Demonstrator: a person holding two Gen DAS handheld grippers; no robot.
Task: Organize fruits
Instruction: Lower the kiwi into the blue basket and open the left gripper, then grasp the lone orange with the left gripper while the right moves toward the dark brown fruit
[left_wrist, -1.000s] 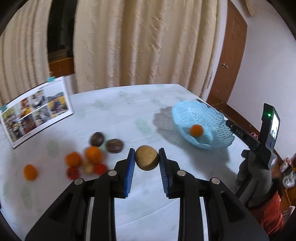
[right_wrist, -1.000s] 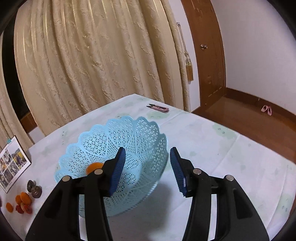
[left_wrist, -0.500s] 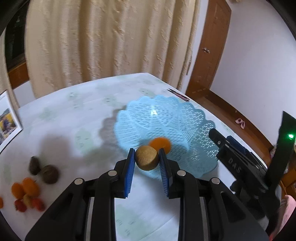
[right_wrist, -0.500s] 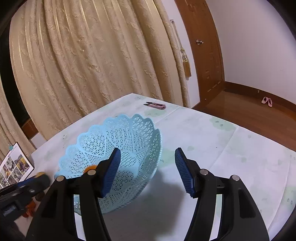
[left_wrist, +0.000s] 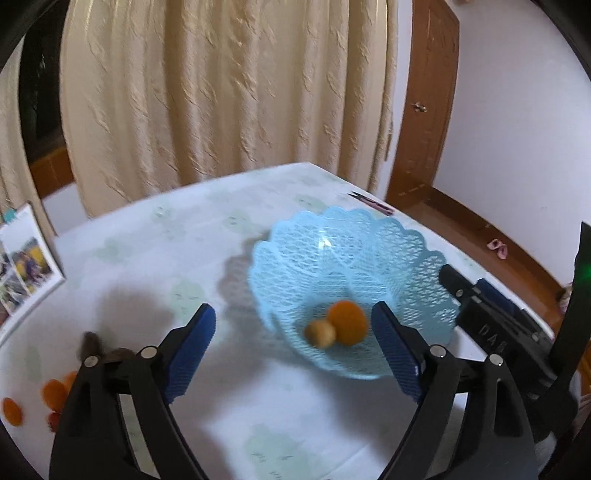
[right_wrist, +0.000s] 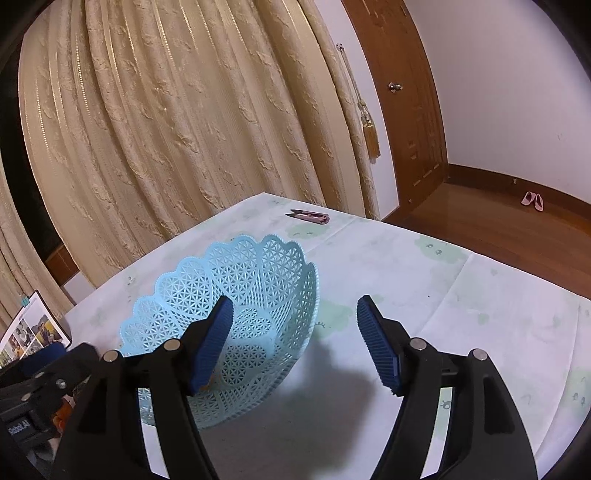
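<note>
We had just spread our left tongs (left_wrist: 293, 341) wide, nothing between them; the small round tan fruit (left_wrist: 320, 333) lay ahead in the pale-blue lattice plastic basket (left_wrist: 373, 254), touching the round orange fruit (left_wrist: 347, 322). Our right tongs (right_wrist: 295, 338), jaws just widened and empty, flanked the basket's rim. Lifting away gently should avoid tipping it.

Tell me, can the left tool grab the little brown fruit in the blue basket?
Probably yes. The left tool is open and empty, just in front of the basket. The brown fruit lies uncovered inside, though the orange touching it may crowd one finger.
</note>
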